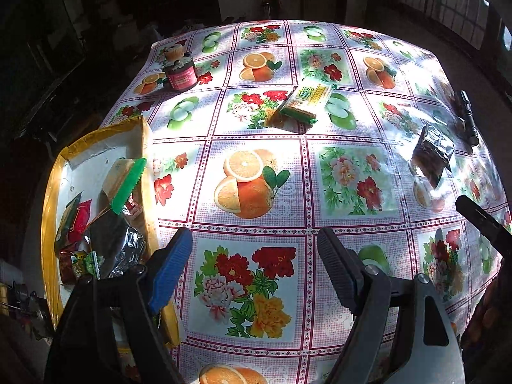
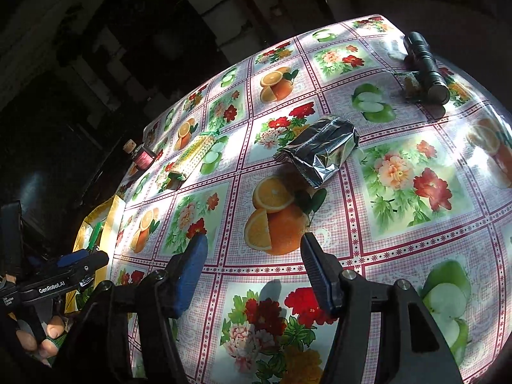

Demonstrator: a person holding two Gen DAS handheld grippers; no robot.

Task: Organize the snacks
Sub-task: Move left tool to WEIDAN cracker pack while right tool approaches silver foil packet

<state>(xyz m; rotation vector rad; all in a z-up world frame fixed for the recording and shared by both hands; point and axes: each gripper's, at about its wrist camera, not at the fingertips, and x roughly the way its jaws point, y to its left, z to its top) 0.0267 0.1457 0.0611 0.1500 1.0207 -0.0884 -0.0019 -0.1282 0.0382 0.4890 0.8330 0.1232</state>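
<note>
A silver foil snack packet point(image 2: 320, 156) lies on the fruit-and-flower tablecloth point(image 2: 400, 233), just ahead of the right gripper point(image 2: 252, 256), whose jaws stand apart with nothing between them. A green-and-yellow snack bar point(image 1: 300, 105) lies mid-table. The yellow-rimmed tray point(image 1: 51, 192) at the table's left edge holds several packets. The left gripper point(image 1: 256, 256) hangs open and empty beside it. A black flashlight point(image 2: 425, 67) lies near the far edge.

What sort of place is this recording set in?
Probably a home, at a dining or kitchen table: a fruit-and-flower oilcloth, snack packets in a yellow box, and a jar. The surroundings are too dark to tell.
</note>
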